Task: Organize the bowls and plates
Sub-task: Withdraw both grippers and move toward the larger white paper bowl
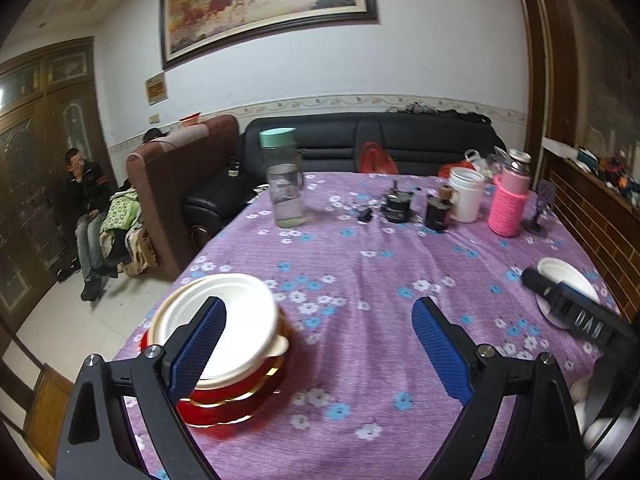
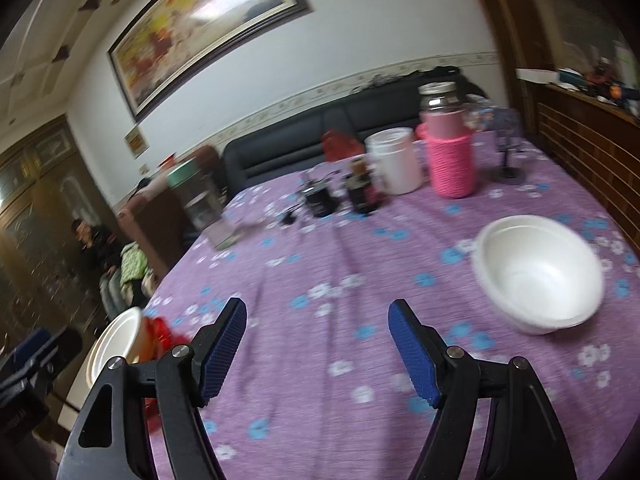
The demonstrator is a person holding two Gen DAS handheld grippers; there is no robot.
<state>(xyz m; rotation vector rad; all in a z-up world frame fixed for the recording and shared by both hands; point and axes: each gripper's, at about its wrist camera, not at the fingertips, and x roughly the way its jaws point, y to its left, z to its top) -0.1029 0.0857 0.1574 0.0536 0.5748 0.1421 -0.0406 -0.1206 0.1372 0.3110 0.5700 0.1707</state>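
The only writing that can be made out is a row of pale letters on the black body of the right gripper (image 1: 576, 312), seen from the left wrist view at about 3 o'clock; it seems to read "DAD", though blur makes this uncertain. A small yellow notice (image 1: 156, 88) on the wall is too small to read. The left gripper (image 1: 320, 356) has its two blue-padded fingers (image 1: 440, 356) released and spread wide, with only the purple flowered table (image 1: 360, 248) cloth between them. At about 8 o'clock in that view, just behind the left finger, stands one stack (image 1: 224, 348): a white bowl on top of red, gold-rimmed dishes, whose number cannot be told. The right gripper (image 2: 318, 350) also has its fingers released, with nothing between them. In its view one single white bowl (image 2: 538, 274) sits upright on the table at about 2 o'clock, well apart from the stack at the 9 o'clock edge. At the far side of the table, near 12 o'clock, stand one clear bottle (image 1: 285, 178) with a green cap, one white tub (image 1: 465, 195), one flask in a pink knitted sleeve (image 1: 509, 200), and two small dark jars (image 1: 416, 210). One framed painting (image 1: 264, 4) hangs above one black sofa (image 1: 360, 140). One person (image 1: 90, 216) sits at 9 o'clock.
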